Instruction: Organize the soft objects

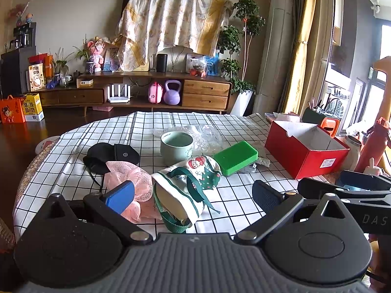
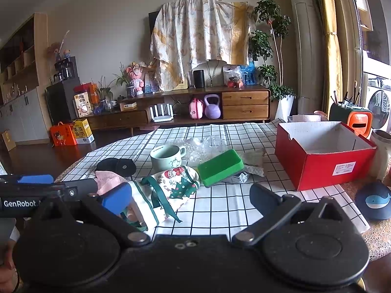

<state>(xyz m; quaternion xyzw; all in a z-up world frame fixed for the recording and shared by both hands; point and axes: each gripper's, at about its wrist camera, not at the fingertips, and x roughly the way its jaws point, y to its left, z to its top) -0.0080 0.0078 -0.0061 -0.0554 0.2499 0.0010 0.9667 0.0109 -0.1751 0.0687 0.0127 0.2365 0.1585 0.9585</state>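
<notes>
My left gripper [image 1: 193,195] is open low over the checked tablecloth, jaws wide apart. Its blue pad [image 1: 119,196] rests against a pink mesh bath puff [image 1: 127,175]. A white drawstring bag with Christmas prints [image 1: 188,185] lies between the fingers. Beyond it are a green sponge [image 1: 235,157] and a black cap [image 1: 110,156]. My right gripper [image 2: 191,199] is also open and holds nothing. The same bag [image 2: 171,185] sits by its left finger, with the green sponge [image 2: 220,167] ahead. An open, empty red box [image 2: 322,153] stands to the right.
A mint mug [image 1: 176,146] and crumpled bubble wrap [image 1: 205,134] sit mid-table. A navy whale-print item [image 2: 374,201], a steel cup [image 2: 382,153] and a brush holder [image 2: 347,112] are at the right edge. The table drops off to the floor on the left.
</notes>
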